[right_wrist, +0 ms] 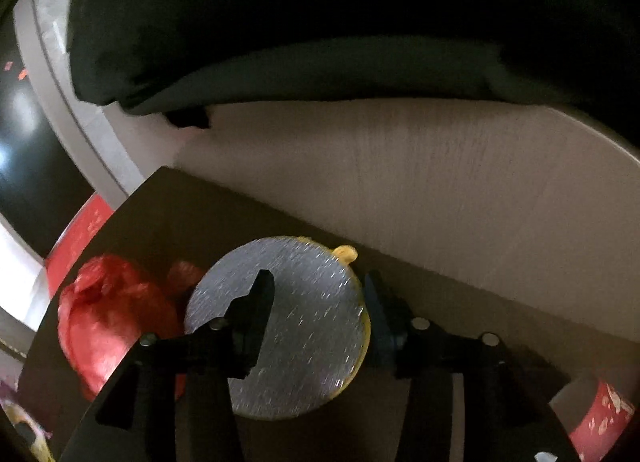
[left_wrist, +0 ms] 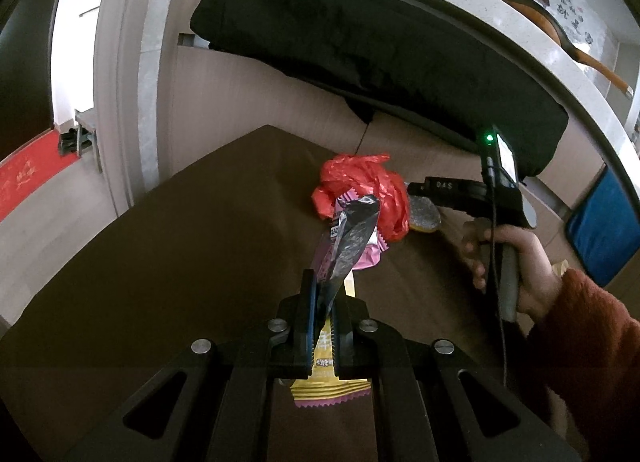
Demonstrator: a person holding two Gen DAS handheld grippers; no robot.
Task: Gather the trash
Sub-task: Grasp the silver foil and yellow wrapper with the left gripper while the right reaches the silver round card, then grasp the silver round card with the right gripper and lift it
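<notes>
My left gripper [left_wrist: 326, 290] is shut on a crumpled snack wrapper [left_wrist: 352, 238], silver inside and yellow at its lower end, which sticks up between the fingers. Behind it on the brown table [left_wrist: 160, 262] lie a pink wrapper [left_wrist: 370, 258] and a crumpled red plastic bag [left_wrist: 360, 181] [right_wrist: 104, 314]. Right of the bag lies a round scouring pad [left_wrist: 426, 215] [right_wrist: 296, 326], grey on top with a yellow rim. My right gripper [left_wrist: 416, 191] [right_wrist: 318, 302] hangs open just over the pad. One finger is above the pad's grey face and the other is by its right edge.
A black cloth [left_wrist: 360, 41] hangs from a grey counter edge behind the table, above a beige cabinet front [right_wrist: 440, 181]. A person's hand [left_wrist: 520, 262] in a rust sleeve holds the right gripper. A blue object [left_wrist: 604, 225] sits far right. A red mat [left_wrist: 24, 177] lies on the floor.
</notes>
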